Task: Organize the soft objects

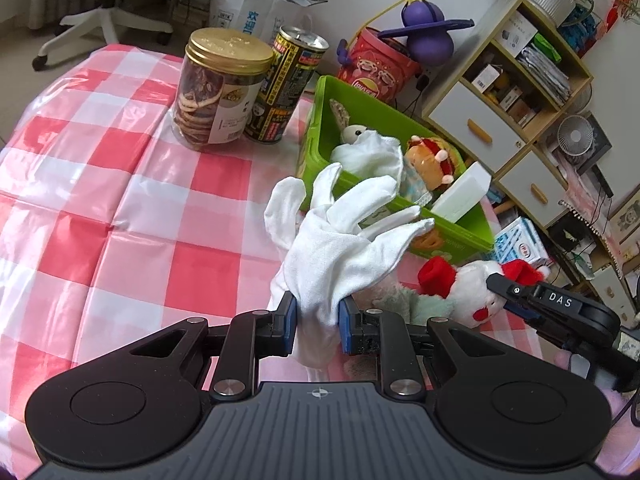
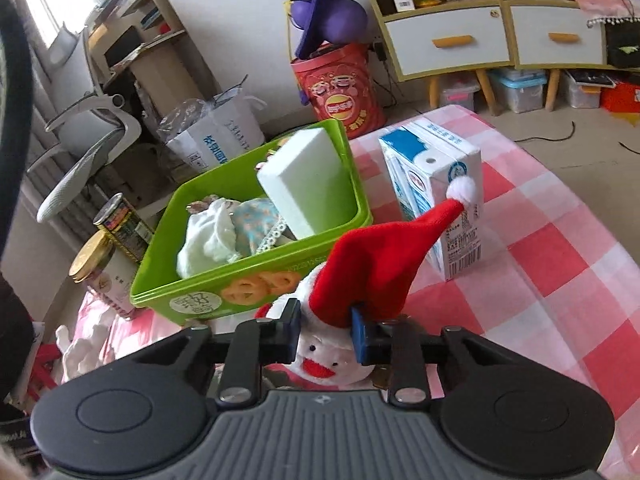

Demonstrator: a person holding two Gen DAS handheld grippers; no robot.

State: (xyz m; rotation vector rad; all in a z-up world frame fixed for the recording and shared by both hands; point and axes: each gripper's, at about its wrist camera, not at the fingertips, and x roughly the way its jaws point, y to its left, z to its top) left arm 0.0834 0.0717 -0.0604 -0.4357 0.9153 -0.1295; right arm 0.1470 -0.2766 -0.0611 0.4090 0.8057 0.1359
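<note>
Soft toys and cloths were what we were sorting, and most of them already lay in the green bin [image 1: 320,120] near the far edge of the surface [image 1: 100,200], which wore a pink-and-white checked cover. Inside the bin we saw a crumpled white cloth [image 1: 372,152], a burger-shaped plush [image 1: 430,160] and a white foam block [image 2: 308,184] leaning against the bin's wall. Our left hand-held gripper [image 1: 318,320] pinched a white glove [image 1: 340,248] by its cuff, its blue pads pressed into the fabric on both sides; the glove stood upward with its fingers splayed over the bin's near rim. Our right hand-held gripper [image 2: 326,332] was at a snowman plush [image 2: 332,356] in a red pointed hat [image 2: 380,264], just in front of the bin; its jaws were partly spread around the toy's head, the right pad touching the hat's edge, but we could not tell whether they truly squeezed it. A blue-and-white milk carton [image 2: 436,192] stood upright just beside the bin, behind the hat's white pompom. On the bin's other side a clear jar with a gold lid [image 1: 220,88] and a black-and-yellow can [image 1: 284,88] stood together, touching or nearly so. Past the surface we saw a red bucket [image 2: 340,88] on the floor with a purple toy [image 2: 332,16] on top.
</note>
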